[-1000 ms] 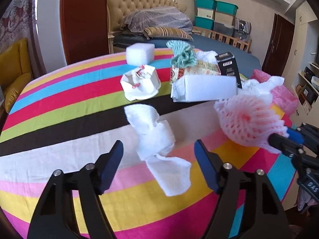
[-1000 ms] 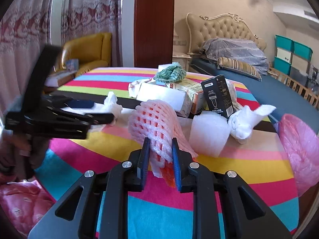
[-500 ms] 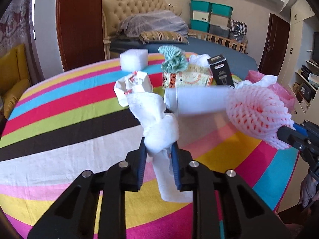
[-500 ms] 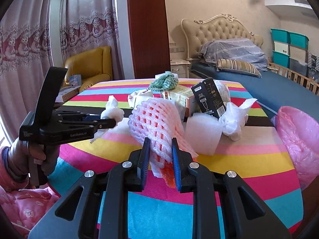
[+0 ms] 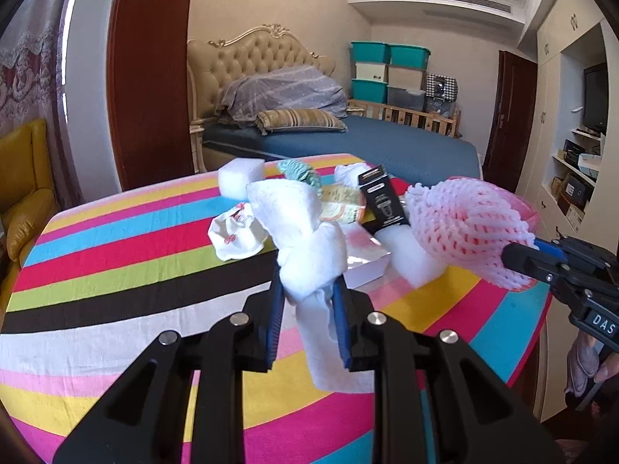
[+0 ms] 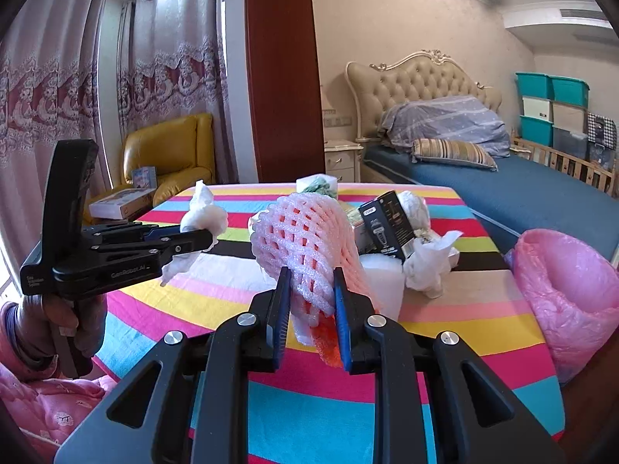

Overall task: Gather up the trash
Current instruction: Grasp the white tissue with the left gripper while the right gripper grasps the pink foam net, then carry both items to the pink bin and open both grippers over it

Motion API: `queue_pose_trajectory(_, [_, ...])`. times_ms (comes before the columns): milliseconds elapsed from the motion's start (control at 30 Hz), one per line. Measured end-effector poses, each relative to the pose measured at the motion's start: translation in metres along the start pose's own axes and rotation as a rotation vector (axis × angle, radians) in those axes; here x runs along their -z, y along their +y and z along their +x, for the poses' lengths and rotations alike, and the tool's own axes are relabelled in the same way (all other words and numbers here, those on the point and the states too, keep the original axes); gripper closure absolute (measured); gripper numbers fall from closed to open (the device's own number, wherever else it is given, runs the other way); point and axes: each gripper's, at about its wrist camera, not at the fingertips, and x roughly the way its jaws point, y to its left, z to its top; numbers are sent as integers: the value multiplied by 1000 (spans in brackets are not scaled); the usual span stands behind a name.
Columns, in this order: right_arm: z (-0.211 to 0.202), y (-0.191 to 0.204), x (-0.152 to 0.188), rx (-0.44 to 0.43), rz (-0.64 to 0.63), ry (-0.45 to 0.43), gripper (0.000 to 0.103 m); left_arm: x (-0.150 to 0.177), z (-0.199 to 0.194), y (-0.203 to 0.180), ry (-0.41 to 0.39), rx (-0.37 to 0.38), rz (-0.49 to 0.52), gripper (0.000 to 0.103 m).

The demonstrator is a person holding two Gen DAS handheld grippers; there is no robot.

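Grippers: two, the left gripper (image 5: pixel 307 290) and the right gripper (image 6: pixel 311 290)
Twisted white tissue (image 5: pixel 305 243): one, clamped in the left one
Pink foam fruit net (image 6: pixel 305 239): one, clamped in the right one
Black cartons (image 5: pixel 383 201): one, standing in the pile
White foam blocks: two, one (image 5: pixel 240 178) at the far edge, one (image 5: pixel 414 259) beside the net
Crumpled paper cup (image 5: pixel 236 232): one
Teal knitted bundle (image 5: pixel 301 170): one
Knotted white plastic bag (image 6: pixel 427 263): one
Pink plastic bags (image 6: pixel 568 290): one, at the table's edge
Striped tablecloths (image 5: pixel 116 263): one
Yellow armchairs (image 6: pixel 170 158): one
Teal storage bins (image 5: pixel 369 52): three in the stack by the far wall
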Motion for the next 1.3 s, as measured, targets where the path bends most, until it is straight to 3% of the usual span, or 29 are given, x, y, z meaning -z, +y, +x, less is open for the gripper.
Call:
queue_pose_trajectory(567, [-31,-39,0,131,66,-39,82,-15,10,-57,-48,82,92,79])
queue_pose_trajectory(733, [-42,-54,-1,185,66,-59,82,-28,21,-82,-74,138,124,79])
queue_pose_trajectory(1300, [-73,-136,4,377,160,-86,82,-68,72,-166,-55,321,200,79])
